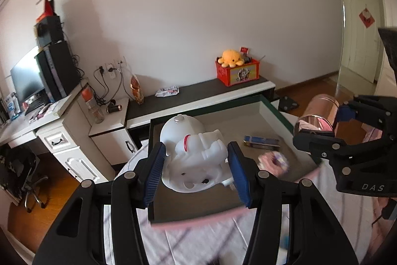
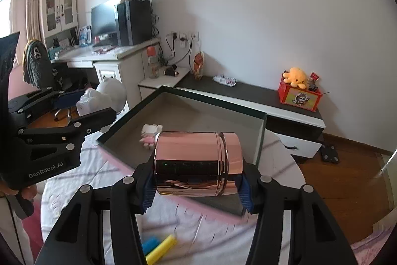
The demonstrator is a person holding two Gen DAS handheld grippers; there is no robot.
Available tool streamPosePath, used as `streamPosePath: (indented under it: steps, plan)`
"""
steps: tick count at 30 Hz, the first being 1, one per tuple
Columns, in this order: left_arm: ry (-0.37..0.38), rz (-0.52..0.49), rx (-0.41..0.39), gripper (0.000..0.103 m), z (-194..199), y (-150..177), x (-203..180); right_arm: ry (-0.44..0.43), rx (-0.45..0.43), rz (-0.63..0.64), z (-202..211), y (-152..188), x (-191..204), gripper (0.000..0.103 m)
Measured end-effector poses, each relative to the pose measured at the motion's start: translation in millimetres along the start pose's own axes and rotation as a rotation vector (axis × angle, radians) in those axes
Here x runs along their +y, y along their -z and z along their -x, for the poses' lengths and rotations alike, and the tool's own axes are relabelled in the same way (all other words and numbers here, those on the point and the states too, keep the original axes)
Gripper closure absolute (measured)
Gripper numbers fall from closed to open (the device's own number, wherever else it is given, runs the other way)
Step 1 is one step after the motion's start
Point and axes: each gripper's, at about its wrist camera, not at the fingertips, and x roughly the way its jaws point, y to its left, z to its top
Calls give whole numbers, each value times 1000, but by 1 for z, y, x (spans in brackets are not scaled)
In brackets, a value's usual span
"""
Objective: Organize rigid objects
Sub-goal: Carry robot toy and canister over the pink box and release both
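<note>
The left tool point(image 1: 196, 173) is clamped on a white astronaut figure point(image 1: 196, 155), which is held between its blue pads point(image 1: 155, 174) with the round helmet pointing away from the tool. Beyond and below the left tool a shallow grey-lined box point(image 1: 275, 113) is seen lying on a bed point(image 1: 198, 240); inside it, ahead and to the right of the tool, lie a blue flat case point(image 1: 261, 142) and a small pink-and-white toy point(image 1: 273, 162), blurred. The right tool point(image 2: 196, 190) is closed on a rose-gold metal canister point(image 2: 198, 163), gripped by its two ends and held on its side above the near edge of the box. Below the right tool, a yellow block point(image 2: 161, 250) and a blue block point(image 2: 151, 244) lie on the bed.
</note>
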Motion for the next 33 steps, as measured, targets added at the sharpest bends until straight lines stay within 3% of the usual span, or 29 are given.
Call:
streamPosePath:
  steps: [3,8,16,22,24,33]
  plan:
    - [30,-15,60,50,-38,-13,5,6,36,14,-31,-16,-6,48]
    - [14,-40,165,50,-102,-22,11,19,147,38,-93,-30,-17,48]
    - [0,-35,267,50,-159,-12,16,16,299,43,-165,-30,-30,48]
    - [-15,-1,309,50,-173,-1,25,-4,360,49,-189,-28,-30,48]
    - [-23,1,289,50,-169,-2,27,-6,361,54,-191,-29,-28,48]
    - [-55,-11,277,34,-160,0,28,-41,379,40,-195,-31,-24,48]
